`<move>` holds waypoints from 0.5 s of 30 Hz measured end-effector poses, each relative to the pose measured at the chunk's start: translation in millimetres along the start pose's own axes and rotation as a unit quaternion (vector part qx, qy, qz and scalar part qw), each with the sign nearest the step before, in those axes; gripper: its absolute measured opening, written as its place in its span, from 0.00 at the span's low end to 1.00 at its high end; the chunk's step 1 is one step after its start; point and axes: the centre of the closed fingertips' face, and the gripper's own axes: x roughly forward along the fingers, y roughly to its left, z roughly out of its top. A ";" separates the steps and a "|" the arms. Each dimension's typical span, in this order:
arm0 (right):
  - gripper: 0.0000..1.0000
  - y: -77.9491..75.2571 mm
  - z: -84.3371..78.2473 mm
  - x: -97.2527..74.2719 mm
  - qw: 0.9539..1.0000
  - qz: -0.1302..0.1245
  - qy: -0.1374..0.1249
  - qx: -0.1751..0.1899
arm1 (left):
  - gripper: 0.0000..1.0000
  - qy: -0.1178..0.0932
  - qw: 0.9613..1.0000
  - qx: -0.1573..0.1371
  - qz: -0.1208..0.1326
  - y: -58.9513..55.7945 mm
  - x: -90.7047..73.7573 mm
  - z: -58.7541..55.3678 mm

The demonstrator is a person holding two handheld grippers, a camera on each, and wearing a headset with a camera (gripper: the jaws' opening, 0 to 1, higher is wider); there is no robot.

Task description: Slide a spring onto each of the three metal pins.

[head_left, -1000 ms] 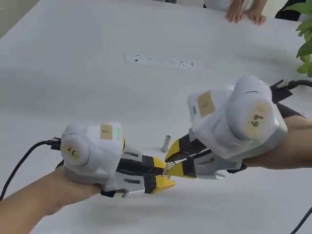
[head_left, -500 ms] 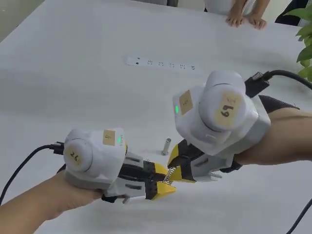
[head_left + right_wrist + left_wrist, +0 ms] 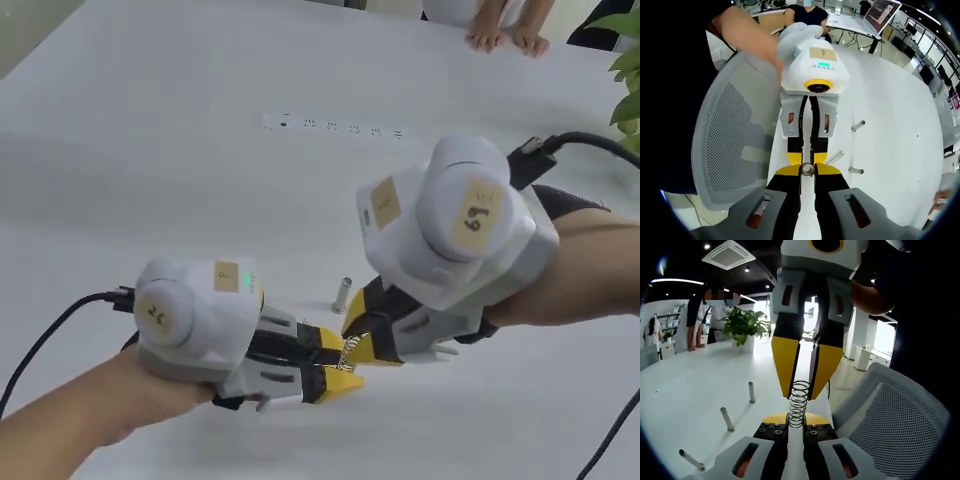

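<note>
While left claw [image 3: 335, 372] and right claw [image 3: 362, 340] pinch spring [image 3: 348, 353], pin [image 3: 342, 295] just behind

Left tool [image 3: 337, 360], right tool [image 3: 357, 338] — clamped, tip-to-tip.

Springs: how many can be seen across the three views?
2. One spring is held end to end between the left gripper and the right gripper. A loose spring lies on the table, right of the jaws in the right gripper view. Others may be hidden.

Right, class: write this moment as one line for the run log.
left claw: shut on spring | right claw: shut on same spring | three pins: bare on table | spare spring: on table
</note>
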 end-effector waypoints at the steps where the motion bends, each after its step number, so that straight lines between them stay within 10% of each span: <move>1: 0.06 0.5 0.0 -0.1 1.000 0.001 0.000 0.000 | 0.02 0.000 1.000 0.000 0.000 0.0 0.1 0.1; 15: 0.06 -2.3 5.4 -4.0 1.000 -0.004 -0.012 -0.008 | 0.10 0.007 1.000 0.002 0.009 1.1 -0.7 -2.2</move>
